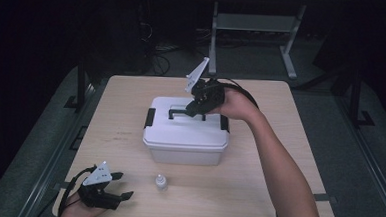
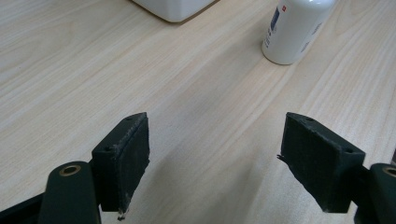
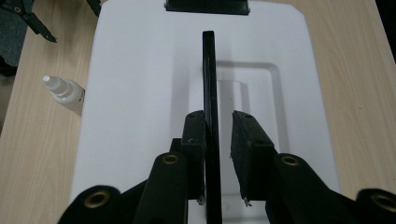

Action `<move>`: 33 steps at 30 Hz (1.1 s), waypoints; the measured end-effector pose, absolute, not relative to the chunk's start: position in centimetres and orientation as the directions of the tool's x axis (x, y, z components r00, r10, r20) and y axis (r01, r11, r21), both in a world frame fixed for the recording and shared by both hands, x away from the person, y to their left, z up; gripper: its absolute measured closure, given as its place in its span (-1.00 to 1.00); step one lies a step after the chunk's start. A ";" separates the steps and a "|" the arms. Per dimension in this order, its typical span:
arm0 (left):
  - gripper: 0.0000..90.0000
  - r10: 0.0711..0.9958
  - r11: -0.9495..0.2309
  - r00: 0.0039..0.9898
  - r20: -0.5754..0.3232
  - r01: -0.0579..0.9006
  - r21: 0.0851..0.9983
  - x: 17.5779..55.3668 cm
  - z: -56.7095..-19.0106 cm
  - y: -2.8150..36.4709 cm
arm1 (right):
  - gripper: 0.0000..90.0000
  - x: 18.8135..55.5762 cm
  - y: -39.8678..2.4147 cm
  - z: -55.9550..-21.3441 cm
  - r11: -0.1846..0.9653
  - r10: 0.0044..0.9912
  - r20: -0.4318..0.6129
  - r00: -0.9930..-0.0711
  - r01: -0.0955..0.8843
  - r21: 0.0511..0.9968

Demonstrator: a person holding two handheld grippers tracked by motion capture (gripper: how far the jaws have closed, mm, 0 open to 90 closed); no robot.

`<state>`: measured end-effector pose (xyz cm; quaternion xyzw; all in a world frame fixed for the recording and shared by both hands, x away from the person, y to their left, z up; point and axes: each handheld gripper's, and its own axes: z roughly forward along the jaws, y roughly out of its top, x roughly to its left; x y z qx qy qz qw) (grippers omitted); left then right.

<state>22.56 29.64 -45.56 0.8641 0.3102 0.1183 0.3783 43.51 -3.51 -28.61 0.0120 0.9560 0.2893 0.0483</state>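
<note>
Down at the near left corner of the wooden table, the left gripper rests low in the person's left hand, its jaws spread wide with nothing between them. The left gripper view looks out through that gap at bare tabletop. Just to its right, near the front edge, stands the small white bottle, upright with its narrow tip on top; from the left gripper view its body sits off to the far right, well apart from either pad.

Moving to the middle of the table: the white storage box, lid on, with a black latch at its left end and another at its right. On top, the black handle stands up from its recess in the lid.

Over the box's far right side comes the right gripper, carried by the right hand, the forearm reaching in from the near right. In the right gripper view the handle runs edge-on straight between the two pads. The left pad sits against it; the right pad shows a sliver of gap. So the jaws are nearly closed around the handle, not visibly clamped on it.
</note>
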 end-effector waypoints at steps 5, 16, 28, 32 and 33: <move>-0.48 0.626 -0.521 0.779 -0.032 0.449 0.726 22.5 -45.6 29.6 | 0.72 43.8 -2.6 -29.0 0.837 0.035 -0.068 -0.997 -0.008 0.548; -0.48 0.628 -0.520 0.778 -0.032 0.450 0.726 22.6 -45.6 29.8 | 0.85 44.1 -2.2 -29.5 0.836 0.019 -0.053 -0.998 -0.013 0.548; -0.48 0.625 -0.523 0.780 -0.030 0.448 0.725 22.6 -45.6 29.8 | 0.85 43.8 -2.2 -29.1 0.831 0.024 -0.066 -0.998 -0.017 0.555; -0.48 0.625 -0.524 0.780 -0.030 0.447 0.724 22.6 -45.6 29.8 | 0.85 43.6 -2.2 -28.8 0.826 0.022 -0.074 -0.997 -0.023 0.563; -0.48 0.625 -0.525 0.780 -0.029 0.448 0.724 22.6 -45.6 29.8 | 0.86 43.6 -2.2 -28.7 0.825 0.023 -0.071 -0.997 -0.021 0.565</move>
